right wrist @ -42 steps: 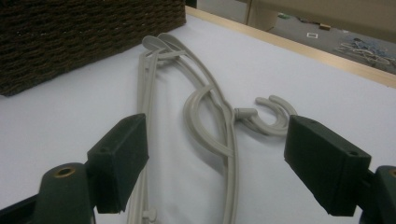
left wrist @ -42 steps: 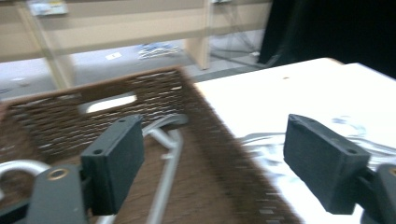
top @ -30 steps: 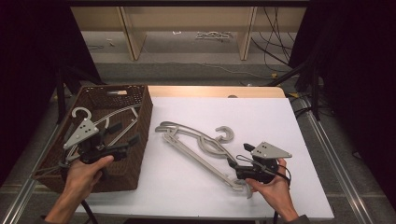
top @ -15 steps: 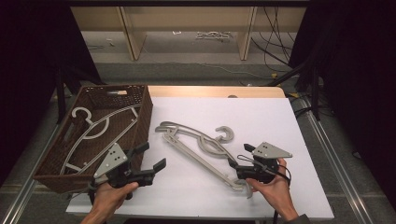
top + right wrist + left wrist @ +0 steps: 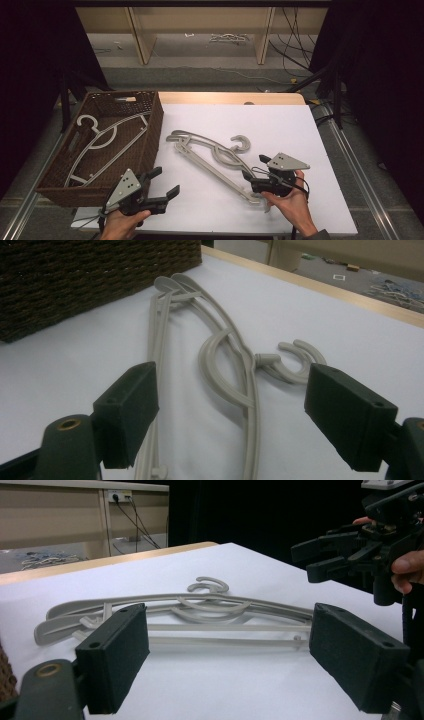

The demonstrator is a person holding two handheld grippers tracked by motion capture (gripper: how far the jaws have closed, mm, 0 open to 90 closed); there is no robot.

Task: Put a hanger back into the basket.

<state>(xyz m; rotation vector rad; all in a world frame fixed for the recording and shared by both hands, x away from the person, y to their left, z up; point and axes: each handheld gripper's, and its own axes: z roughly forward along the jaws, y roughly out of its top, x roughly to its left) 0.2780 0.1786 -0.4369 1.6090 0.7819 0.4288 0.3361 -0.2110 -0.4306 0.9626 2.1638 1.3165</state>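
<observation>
One hanger (image 5: 102, 142) sits in the basket (image 5: 155, 130); both my grippers (image 5: 162, 185) (image 5: 254, 175) gape empty, two hangers (image 5: 212, 157) ahead.

No readable text, label, brand, number or sign appears in any of the views. The grey hangers (image 5: 212, 155), the woven basket (image 5: 150, 135), the white surface (image 5: 280, 125) and both tools carry no lettering that can be made out. A small white square lies on the floor (image 5: 340, 277) in the right gripper view, too small and blurred to tell whether anything is printed on it.
</observation>
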